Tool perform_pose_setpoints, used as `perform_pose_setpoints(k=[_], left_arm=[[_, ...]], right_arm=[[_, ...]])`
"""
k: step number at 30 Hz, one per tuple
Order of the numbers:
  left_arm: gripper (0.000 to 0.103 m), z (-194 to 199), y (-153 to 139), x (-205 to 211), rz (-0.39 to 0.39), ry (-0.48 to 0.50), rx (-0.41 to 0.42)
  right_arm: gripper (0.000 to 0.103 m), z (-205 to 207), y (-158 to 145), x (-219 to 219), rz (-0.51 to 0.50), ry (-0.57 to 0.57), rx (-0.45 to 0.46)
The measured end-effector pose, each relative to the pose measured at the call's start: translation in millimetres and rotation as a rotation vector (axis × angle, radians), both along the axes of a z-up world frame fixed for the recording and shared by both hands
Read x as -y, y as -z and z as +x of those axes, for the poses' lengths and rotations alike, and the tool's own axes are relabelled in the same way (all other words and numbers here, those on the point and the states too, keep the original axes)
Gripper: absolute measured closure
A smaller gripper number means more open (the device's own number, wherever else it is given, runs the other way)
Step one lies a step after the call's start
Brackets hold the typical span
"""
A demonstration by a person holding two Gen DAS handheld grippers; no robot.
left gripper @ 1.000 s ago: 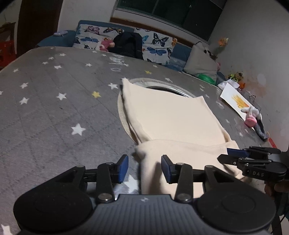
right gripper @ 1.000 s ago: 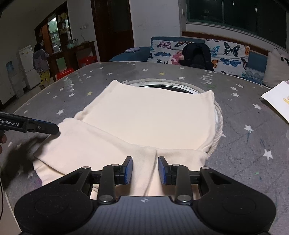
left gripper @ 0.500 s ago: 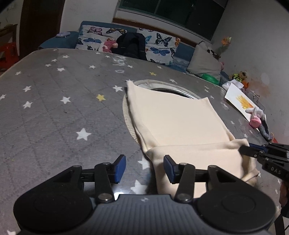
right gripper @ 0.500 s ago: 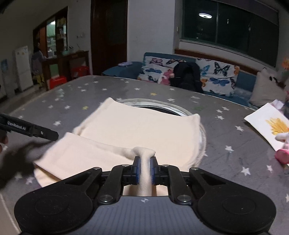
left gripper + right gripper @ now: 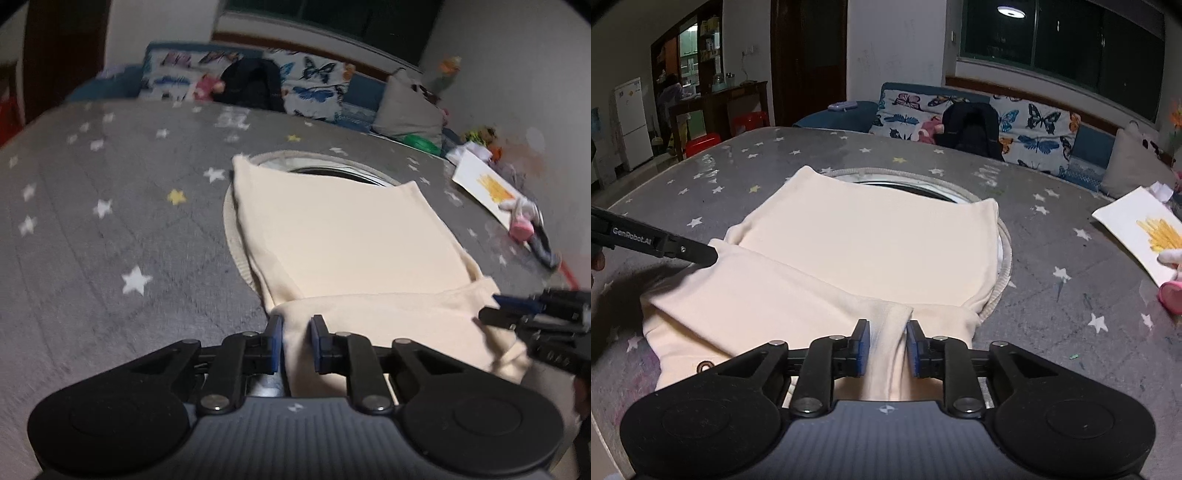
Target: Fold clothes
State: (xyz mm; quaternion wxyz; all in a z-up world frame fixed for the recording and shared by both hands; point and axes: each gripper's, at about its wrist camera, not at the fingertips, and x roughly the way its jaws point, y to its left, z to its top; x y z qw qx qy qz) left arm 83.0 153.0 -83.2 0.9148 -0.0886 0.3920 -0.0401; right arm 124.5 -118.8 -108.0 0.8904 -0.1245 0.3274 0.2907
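A cream garment (image 5: 343, 236) lies on the grey star-patterned cover, its near part folded into a band; it also shows in the right wrist view (image 5: 871, 240). My left gripper (image 5: 296, 341) stands at the band's left corner, jaws partly closed with cloth between the pads. My right gripper (image 5: 886, 350) stands at the band's right corner, jaws parted with a cloth ridge between them, pads apart from it. Each gripper shows in the other's view: the right one at the band's right end (image 5: 532, 317), the left one at its left end (image 5: 665, 243).
A round rimmed opening (image 5: 923, 181) lies under the garment's far edge. A paper with a yellow drawing (image 5: 1145, 229) and a pink toy (image 5: 522, 229) lie at the right. A butterfly-print sofa with a black backpack (image 5: 971, 125) stands behind.
My right gripper, shut on a raised pinch of cloth half a second ago, has opened and the cloth has dropped flat. My left gripper has moved right onto the band's corner and narrowed.
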Motion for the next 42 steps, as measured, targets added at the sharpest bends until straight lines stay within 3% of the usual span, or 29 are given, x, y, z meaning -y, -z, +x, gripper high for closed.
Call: perform_pose_setpoints(k=[2, 5, 10, 12, 18, 22, 28, 34, 37, 42], left_arm=[[0.085, -9.4, -9.9, 5.6, 0.034, 0.017, 0.038], [0.085, -23.8, -21.2, 14.1, 0.01, 0.079, 0.084], [0.086, -37.5, -3.5, 37.0, 0.112, 0.181, 0.034], [0.086, -40.3, 5.0, 37.9, 0.148, 0.182, 0.015], [0.085, -40.7, 4.9, 36.7, 0.159, 0.184, 0.013], [0.084, -43.4, 5.5, 32.8, 0.159, 0.179, 0.011], [0.084, -44.4, -6.4, 35.0, 0.137, 0.179, 0.032], [0.084, -39.5, -2.4, 42.2, 0.168, 0.207, 0.011], [0.084, -50.8, -4.9, 42.5, 0.182, 0.26, 0.018], [0.07, -82.3, -9.4, 61.0, 0.246, 0.413, 0.072]], right_arm=[[0.076, -5.9, -2.8, 0.3, 0.007, -0.03, 0.008], [0.07, -15.9, -3.6, -2.9, 0.008, -0.096, 0.016], [0.069, -24.5, 4.8, -6.6, -0.017, -0.151, -0.007], [0.069, -29.0, 3.3, -5.6, -0.026, -0.153, 0.008], [0.069, -33.5, -3.8, -3.6, -0.02, -0.154, 0.06], [0.069, -26.6, 6.5, 4.1, -0.065, -0.094, 0.032], [0.069, -25.6, -11.7, 14.4, -0.005, -0.063, 0.085], [0.07, -6.4, 2.1, -4.8, 0.066, -0.117, -0.011], [0.07, -5.8, 9.9, -1.3, 0.013, -0.116, -0.021], [0.069, -27.6, -6.3, 15.5, -0.03, -0.196, 0.01]])
